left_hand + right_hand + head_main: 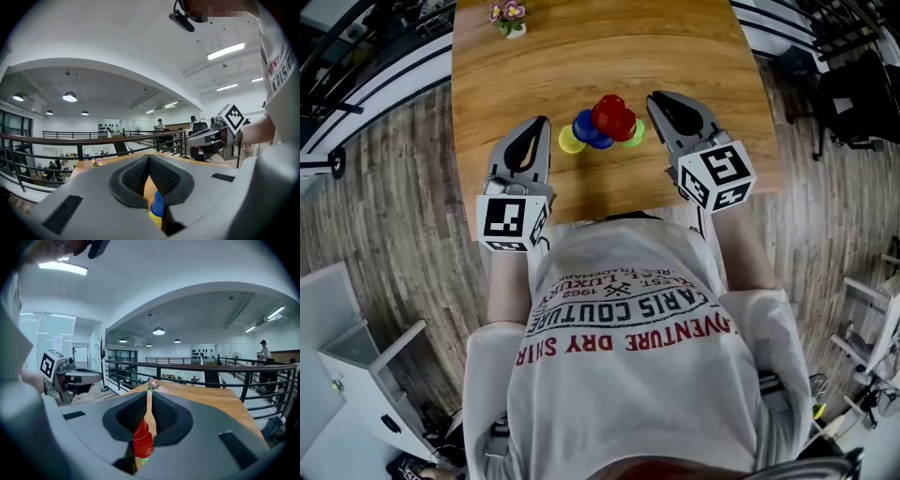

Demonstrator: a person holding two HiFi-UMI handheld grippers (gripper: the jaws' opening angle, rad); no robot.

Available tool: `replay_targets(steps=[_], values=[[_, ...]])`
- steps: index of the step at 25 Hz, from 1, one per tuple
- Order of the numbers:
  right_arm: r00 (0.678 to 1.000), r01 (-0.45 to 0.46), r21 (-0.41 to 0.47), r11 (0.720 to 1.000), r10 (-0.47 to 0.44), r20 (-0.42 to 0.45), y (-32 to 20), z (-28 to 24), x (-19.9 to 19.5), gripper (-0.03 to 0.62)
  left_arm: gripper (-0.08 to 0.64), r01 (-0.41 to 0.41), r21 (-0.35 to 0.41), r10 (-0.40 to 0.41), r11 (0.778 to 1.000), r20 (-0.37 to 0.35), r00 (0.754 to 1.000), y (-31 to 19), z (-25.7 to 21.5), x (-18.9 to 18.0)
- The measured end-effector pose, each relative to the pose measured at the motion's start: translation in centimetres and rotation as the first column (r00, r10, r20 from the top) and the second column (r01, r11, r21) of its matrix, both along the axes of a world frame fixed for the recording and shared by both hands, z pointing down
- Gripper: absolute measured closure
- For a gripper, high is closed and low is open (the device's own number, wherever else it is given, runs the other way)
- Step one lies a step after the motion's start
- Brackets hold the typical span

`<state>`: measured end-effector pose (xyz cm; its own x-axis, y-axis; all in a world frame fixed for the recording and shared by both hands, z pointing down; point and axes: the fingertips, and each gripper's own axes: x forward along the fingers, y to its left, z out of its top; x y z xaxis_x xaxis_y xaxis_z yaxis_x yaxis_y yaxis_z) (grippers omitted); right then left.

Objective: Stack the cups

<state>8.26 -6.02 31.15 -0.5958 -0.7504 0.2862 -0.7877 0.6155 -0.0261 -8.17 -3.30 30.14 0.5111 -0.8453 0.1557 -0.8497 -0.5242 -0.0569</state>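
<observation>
Four small cups cluster on the wooden table [675, 47]: yellow [569, 142], blue [587, 128], red [613, 116] and green [636, 135]. The red cup looks raised above the others. My left gripper [542, 122] hangs just left of the yellow cup, jaws shut and empty. In the left gripper view the blue cup [158, 204] and yellow cup [156, 218] show below the closed tips [149, 157]. My right gripper [654, 97] is right of the cluster, apart from the red cup, jaws shut on nothing. In the right gripper view the red cup [143, 442] sits below the tips [149, 395].
A small pot of flowers [508, 17] stands at the table's far left edge. The table's near edge runs right in front of the person's body. Wooden floor lies on both sides, railings stand beyond the table, and a white cabinet [347, 366] is at the lower left.
</observation>
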Motion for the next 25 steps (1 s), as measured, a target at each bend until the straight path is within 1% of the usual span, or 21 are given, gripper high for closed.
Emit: replay_targets(steps=[2,4,8,14,21,25], values=[[1.0,-0.017,0.055,0.998,0.018,-0.011,0.4,0.0,0.6,0.548,0.546,-0.013,-0.003,0.013,1.0,-0.015,1.0,0.1,-0.3,0.3],[0.999,-0.04,0.097,0.994,0.043,-0.024,0.7,0.2,1.1,0.561,0.546,-0.017,0.0,0.017,1.0,-0.016,1.0,0.3,-0.5,0.5],[0.996,-0.074,0.142,0.987,0.08,-0.034,1.0,0.5,1.5,0.565,0.546,-0.016,0.001,0.016,1.0,-0.011,1.0,0.4,-0.6,0.8],[0.996,-0.086,0.154,0.984,0.088,-0.009,1.0,0.1,1.7,0.566,0.546,-0.016,0.003,0.016,1.0,-0.007,1.0,0.6,-0.6,1.2],[0.996,-0.083,0.147,0.986,0.085,-0.007,1.1,0.1,1.7,0.566,0.546,-0.003,0.008,0.003,1.0,-0.01,1.0,0.6,-0.7,1.1],[0.996,-0.094,0.142,0.985,0.094,0.008,1.0,-0.1,1.9,0.566,0.546,0.003,0.006,-0.003,1.0,-0.011,1.0,0.7,-0.8,1.1]])
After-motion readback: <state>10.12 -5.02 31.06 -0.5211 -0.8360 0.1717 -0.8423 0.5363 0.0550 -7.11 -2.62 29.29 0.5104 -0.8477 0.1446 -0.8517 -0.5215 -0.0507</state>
